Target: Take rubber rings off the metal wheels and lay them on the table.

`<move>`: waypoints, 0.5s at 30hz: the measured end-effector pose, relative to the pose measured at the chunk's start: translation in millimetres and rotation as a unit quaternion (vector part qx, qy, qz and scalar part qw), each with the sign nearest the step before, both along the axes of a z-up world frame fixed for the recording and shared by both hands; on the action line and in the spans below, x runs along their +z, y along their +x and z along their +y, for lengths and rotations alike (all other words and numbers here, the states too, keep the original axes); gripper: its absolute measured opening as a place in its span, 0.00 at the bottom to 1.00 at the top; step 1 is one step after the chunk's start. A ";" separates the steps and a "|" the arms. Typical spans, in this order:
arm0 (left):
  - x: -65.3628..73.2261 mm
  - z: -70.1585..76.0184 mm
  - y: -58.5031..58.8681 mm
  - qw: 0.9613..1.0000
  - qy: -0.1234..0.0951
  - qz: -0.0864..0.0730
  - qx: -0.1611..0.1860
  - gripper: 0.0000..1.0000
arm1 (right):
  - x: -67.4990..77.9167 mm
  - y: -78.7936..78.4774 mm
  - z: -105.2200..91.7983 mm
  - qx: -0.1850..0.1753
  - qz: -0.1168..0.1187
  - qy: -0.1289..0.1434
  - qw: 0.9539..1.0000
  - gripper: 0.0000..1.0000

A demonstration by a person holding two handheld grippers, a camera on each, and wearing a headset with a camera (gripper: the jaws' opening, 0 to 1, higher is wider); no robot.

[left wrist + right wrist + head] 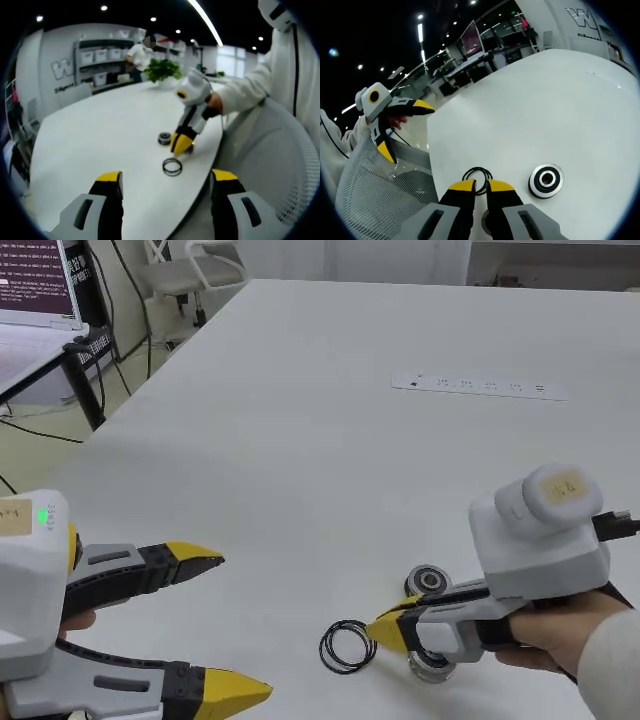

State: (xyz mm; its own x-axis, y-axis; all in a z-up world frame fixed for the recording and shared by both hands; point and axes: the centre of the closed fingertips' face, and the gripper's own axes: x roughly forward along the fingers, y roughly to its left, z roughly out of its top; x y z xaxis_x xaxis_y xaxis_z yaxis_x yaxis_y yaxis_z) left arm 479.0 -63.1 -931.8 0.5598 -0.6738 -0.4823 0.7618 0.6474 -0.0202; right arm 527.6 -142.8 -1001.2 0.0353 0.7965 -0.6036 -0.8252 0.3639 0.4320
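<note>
right gripper (385, 630) low right in head view, jaws almost together, nothing seen between tips; rubber rings (347, 645) flat on table (300, 440) just left of them. dark-rimmed metal wheel (428, 580) just above, far nearer it than left gripper (246, 626), gaping empty, lower left.

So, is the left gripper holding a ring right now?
No, the left gripper is wide open and empty; the rubber rings lie on the table.

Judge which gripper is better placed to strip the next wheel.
Probably right: the right gripper sits just beside the wheels, while the left gripper hangs open, well off to the side.
</note>
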 end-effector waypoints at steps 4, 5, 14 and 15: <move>0.5 1.1 0.1 1.000 0.006 -0.002 -0.002 0.72 | 7.0 7.2 -2.5 -0.012 -0.007 0.009 1.000 0.05; 0.9 1.6 0.1 1.000 0.008 -0.002 -0.003 0.72 | 9.5 9.9 -3.6 -0.016 -0.009 0.013 1.000 0.05; 21.5 1.4 5.2 0.999 0.019 -0.025 -0.016 0.73 | 26.5 23.4 -7.3 -0.033 -0.031 0.036 0.998 0.05; 22.8 1.3 5.9 0.999 0.020 -0.027 -0.017 0.73 | 28.3 25.2 -8.4 -0.036 -0.033 0.038 0.998 0.05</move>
State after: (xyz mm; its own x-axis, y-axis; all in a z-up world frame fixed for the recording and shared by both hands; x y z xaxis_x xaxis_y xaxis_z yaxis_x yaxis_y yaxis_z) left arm 484.9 -61.9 -908.9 0.5628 -0.6735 -0.4792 0.7825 0.6210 0.0463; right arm 552.8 -151.2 -972.9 0.1313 0.8344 -0.5352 -0.8253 0.3911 0.4073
